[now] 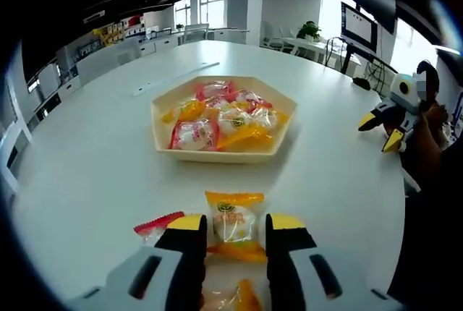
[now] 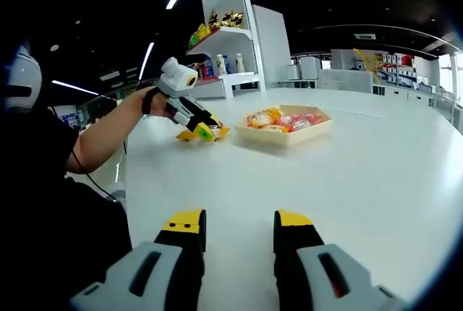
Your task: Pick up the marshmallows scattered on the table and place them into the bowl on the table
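Marshmallows in wrappers lie right at the left claw [image 1: 235,228]: in the left gripper view an orange-wrapped marshmallow [image 1: 234,224] sits between the two yellow-tipped jaws, which stand apart on either side of it, released and not yet pinching. Its long axis runs up the frame, in line with the jaws, so a straight squeeze looks enough. A red-wrapped marshmallow [image 1: 155,227] lies just outside the lower-left jaw, and another wrapped piece [image 1: 235,298] shows at the bottom edge between the jaw bases. Farther up the frame, dead ahead on the white surface [image 1: 94,173], stands the hexagonal bowl [image 1: 165,112], already holding several wrapped sweets. At the right edge the right claw [image 1: 385,130] hangs well apart from all of this. In the right gripper view that right claw [image 2: 239,226] is released and empty over bare surface, the bowl far off at upper centre. The left hand is plainly the nearer one.
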Tool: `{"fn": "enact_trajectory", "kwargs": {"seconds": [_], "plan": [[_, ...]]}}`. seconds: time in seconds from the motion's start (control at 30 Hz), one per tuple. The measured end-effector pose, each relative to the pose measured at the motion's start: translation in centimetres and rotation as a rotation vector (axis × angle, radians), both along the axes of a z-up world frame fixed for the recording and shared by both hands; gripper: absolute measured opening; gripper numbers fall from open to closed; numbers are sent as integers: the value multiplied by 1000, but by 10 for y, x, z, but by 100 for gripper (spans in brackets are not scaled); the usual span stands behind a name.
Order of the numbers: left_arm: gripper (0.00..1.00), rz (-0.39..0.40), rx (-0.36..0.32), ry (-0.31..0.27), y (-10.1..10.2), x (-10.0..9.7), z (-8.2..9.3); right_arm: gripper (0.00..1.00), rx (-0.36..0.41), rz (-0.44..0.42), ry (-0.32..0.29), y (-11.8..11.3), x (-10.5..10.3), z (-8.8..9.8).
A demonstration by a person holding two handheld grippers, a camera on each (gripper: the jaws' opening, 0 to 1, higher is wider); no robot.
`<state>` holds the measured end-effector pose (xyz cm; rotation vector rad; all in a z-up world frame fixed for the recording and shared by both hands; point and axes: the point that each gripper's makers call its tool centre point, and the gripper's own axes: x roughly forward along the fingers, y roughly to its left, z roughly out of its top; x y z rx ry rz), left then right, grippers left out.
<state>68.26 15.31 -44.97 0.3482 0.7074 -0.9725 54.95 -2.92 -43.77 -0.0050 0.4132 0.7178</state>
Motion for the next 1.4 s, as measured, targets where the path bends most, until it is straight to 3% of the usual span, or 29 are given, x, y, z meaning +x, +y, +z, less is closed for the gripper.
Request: {"fn": "enact_trajectory", "kwargs": {"seconds": [0.2,0.67,0.83,1.4], "plan": [[29,-5,-2,-8,-2,1,-1,36,1,-4,-2,-1,0,0],[23,-41,7,-29,-15,-22,0,36,-6,-3,3,-1,0,-2],[23,-43,3,-33,-9,-12,0,36,-7,-4,4,-2,1,-1],[20,-69,13,-49,-5,-9,-1,36,-9,-6,5,-4,1,-1]]}}
